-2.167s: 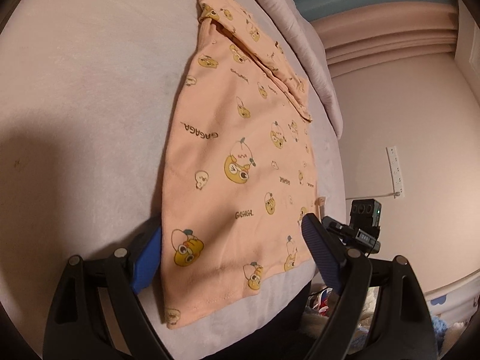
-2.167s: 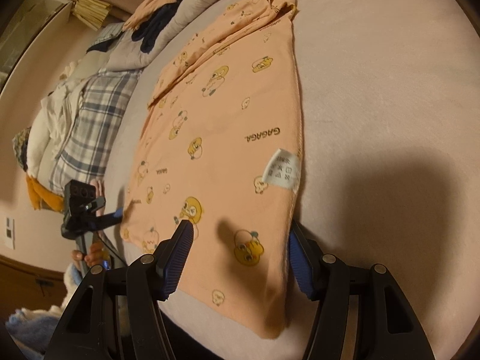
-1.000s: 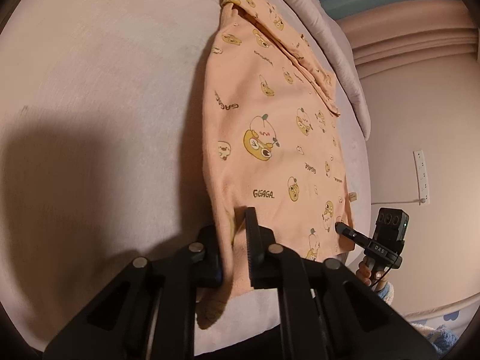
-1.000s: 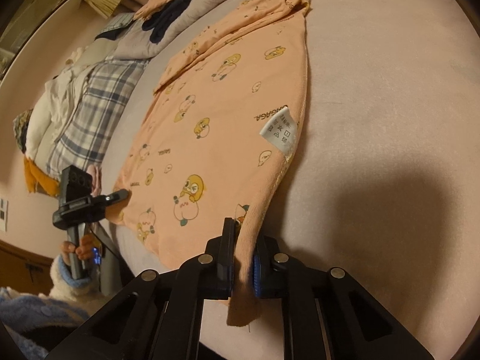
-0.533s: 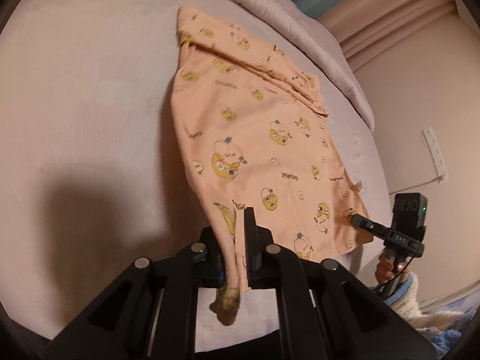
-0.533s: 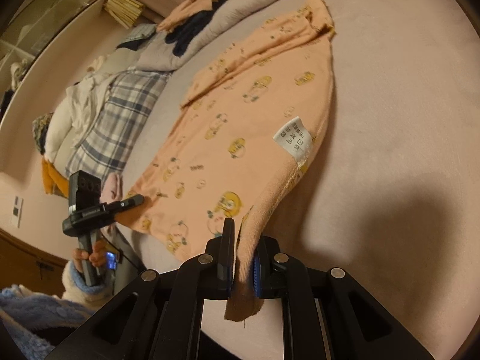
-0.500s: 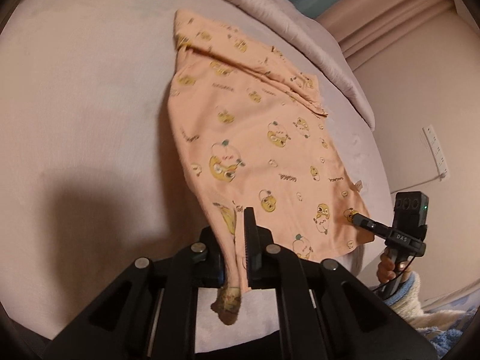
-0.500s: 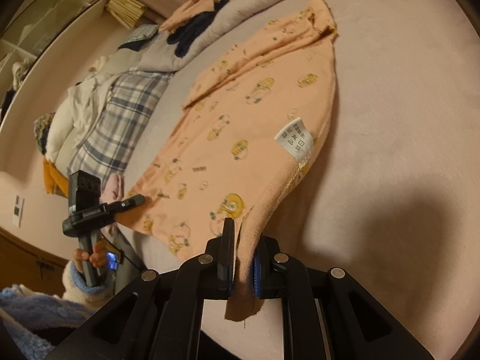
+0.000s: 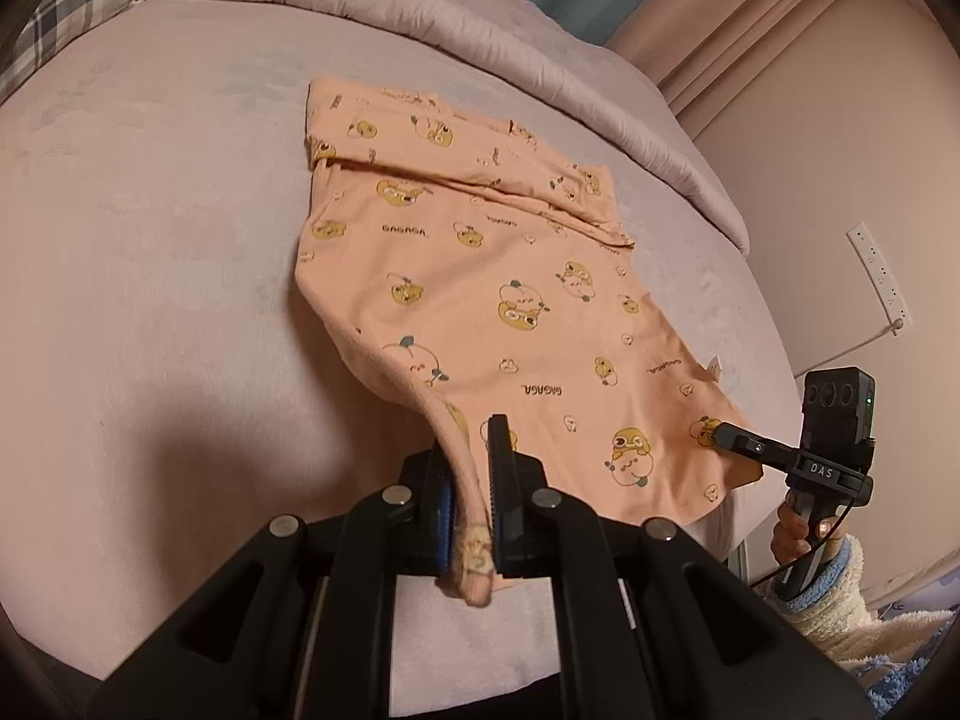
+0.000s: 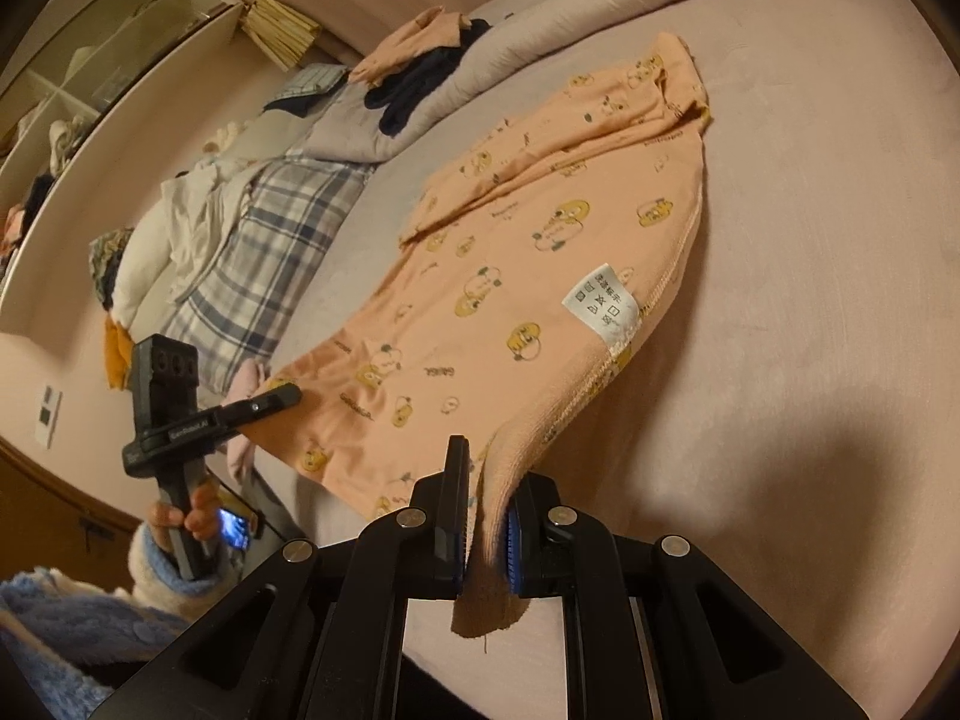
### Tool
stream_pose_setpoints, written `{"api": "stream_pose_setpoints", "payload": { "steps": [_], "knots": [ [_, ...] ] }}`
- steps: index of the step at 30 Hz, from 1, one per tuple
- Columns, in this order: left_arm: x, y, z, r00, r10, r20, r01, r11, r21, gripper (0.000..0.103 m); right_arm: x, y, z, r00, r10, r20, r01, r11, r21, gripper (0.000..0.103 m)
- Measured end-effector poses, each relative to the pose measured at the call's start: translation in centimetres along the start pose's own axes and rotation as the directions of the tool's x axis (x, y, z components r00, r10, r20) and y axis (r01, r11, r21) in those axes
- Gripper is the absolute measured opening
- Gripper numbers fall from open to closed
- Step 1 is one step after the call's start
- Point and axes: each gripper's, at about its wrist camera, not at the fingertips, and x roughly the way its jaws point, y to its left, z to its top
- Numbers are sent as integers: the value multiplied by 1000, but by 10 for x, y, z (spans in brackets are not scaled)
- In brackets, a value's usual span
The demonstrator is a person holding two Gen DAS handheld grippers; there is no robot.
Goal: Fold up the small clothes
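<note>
A small peach shirt (image 9: 498, 300) printed with yellow cartoon figures lies on a pinkish bed cover (image 9: 150, 240). Its far part is folded over itself. My left gripper (image 9: 471, 480) is shut on the near left hem corner, which is lifted off the bed and hangs out below the pads. In the right wrist view the same shirt (image 10: 540, 264) shows a white care label (image 10: 603, 309). My right gripper (image 10: 489, 498) is shut on the other hem corner, also raised. Each wrist view shows the opposite gripper pinching its corner: the right gripper (image 9: 720, 435), the left gripper (image 10: 288, 396).
A rolled grey-pink quilt (image 9: 480, 18) runs along the bed's far side with dark and peach clothes (image 10: 420, 78) piled on it. A plaid blanket (image 10: 264, 252) and white bedding lie to the left. A wall socket (image 9: 882, 276) and curtains are at the right.
Both grippers have risen with the hem corners held, so the shirt's near edge lifts off the bed. The left gripper also rolled, and more of the far quilt shows.
</note>
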Motion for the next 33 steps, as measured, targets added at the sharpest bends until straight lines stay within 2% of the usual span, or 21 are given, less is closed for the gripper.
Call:
{"api": "stream_pose_setpoints", "payload": {
  "steps": [8, 21, 33],
  "knots": [
    [0, 4, 3, 1000, -20, 7, 20, 1000, -14, 5, -1, -2, 3, 1000, 9, 14, -9, 1000, 6, 13],
    [-9, 7, 5, 994, -95, 49, 97, 994, -57, 5, -6, 0, 3, 999, 27, 35, -27, 999, 18, 13],
    [-22, 10, 32, 984, -130, 123, 141, 987, -81, 5, -12, -1, 19, 992, 68, 106, -71, 997, 25, 13]
  ]
}}
